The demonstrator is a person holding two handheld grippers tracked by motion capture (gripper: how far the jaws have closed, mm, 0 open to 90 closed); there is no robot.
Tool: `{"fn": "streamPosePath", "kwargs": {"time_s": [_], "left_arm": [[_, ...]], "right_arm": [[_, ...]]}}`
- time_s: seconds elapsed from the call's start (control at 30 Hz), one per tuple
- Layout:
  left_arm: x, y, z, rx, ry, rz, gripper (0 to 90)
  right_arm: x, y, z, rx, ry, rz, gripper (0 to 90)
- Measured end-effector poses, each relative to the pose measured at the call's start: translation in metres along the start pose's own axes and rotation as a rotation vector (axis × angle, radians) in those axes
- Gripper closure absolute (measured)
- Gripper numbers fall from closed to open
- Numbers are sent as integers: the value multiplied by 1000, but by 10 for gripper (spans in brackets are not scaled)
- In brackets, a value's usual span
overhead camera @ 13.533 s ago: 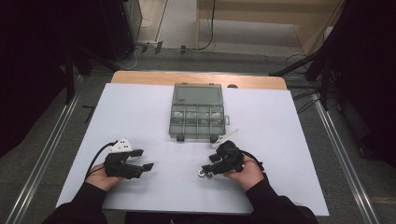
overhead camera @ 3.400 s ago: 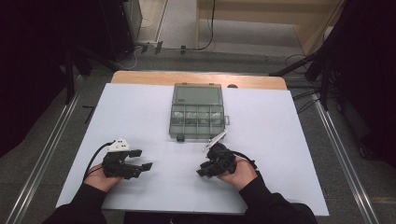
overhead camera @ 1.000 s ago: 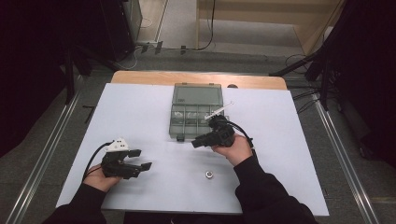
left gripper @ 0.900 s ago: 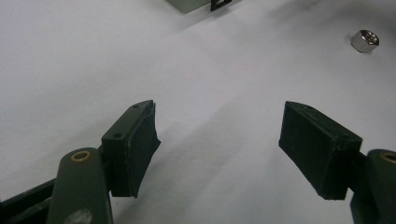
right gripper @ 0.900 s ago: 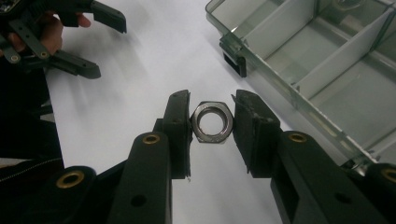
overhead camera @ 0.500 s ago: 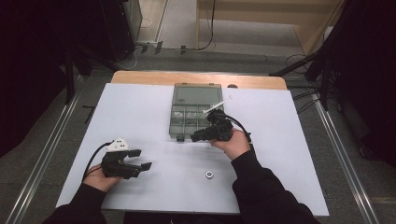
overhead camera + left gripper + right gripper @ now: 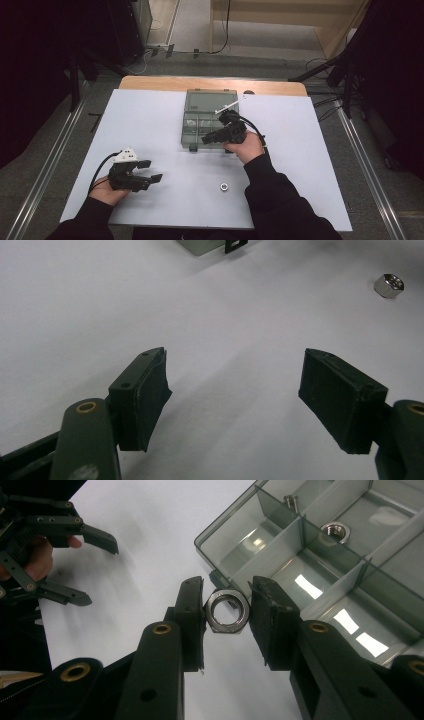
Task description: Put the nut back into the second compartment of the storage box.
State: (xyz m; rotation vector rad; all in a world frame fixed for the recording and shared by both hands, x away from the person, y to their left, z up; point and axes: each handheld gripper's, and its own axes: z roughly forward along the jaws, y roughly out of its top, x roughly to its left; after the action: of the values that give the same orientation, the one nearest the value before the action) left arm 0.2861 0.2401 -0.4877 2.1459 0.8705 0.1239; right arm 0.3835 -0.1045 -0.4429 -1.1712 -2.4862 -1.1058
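Moved since earlier: right gripper (image 7: 207,138) has travelled from the near middle of the surface up to the box's front edge, carrying a nut; the left gripper (image 7: 150,171) has kept its place.
Right fingers: the two black fingers (image 7: 192,617) pinch a silver hexagonal metal nut (image 7: 228,611) by its flats, the hole facing the camera.
Held nut's place: in the right gripper view it hangs above the white surface (image 7: 150,120), just outside the front corner of the box, not yet over a compartment.
Box: a clear grey plastic compartment box (image 7: 195,141) stands at the far middle, its lid folded back; several cells look bare.
Already inside: one silver nut (image 7: 335,529) lies in a cell further back, and a small screw-like piece (image 7: 290,500) in the cell beside it.
Left fingers: spread wide with nothing between them (image 7: 145,400), resting low at the near left.
Loose nut: a second silver hexagonal nut (image 7: 224,187) lies on the surface near the person's right sleeve, well apart from the box.
Done, by my reading: one nut stored, one picked up and brought to the box.
Left to do: carry the held nut over a cell and let go, then fetch the loose one.
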Motion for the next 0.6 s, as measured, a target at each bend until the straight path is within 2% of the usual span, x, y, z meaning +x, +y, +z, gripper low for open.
{"fn": "streamPosePath", "kwargs": {"time_s": [0.6], "left_arm": [[-2, -3, -2, -4, 8, -8, 272]], "right_arm": [[-16, 21, 5, -16, -24, 23, 685]]}}
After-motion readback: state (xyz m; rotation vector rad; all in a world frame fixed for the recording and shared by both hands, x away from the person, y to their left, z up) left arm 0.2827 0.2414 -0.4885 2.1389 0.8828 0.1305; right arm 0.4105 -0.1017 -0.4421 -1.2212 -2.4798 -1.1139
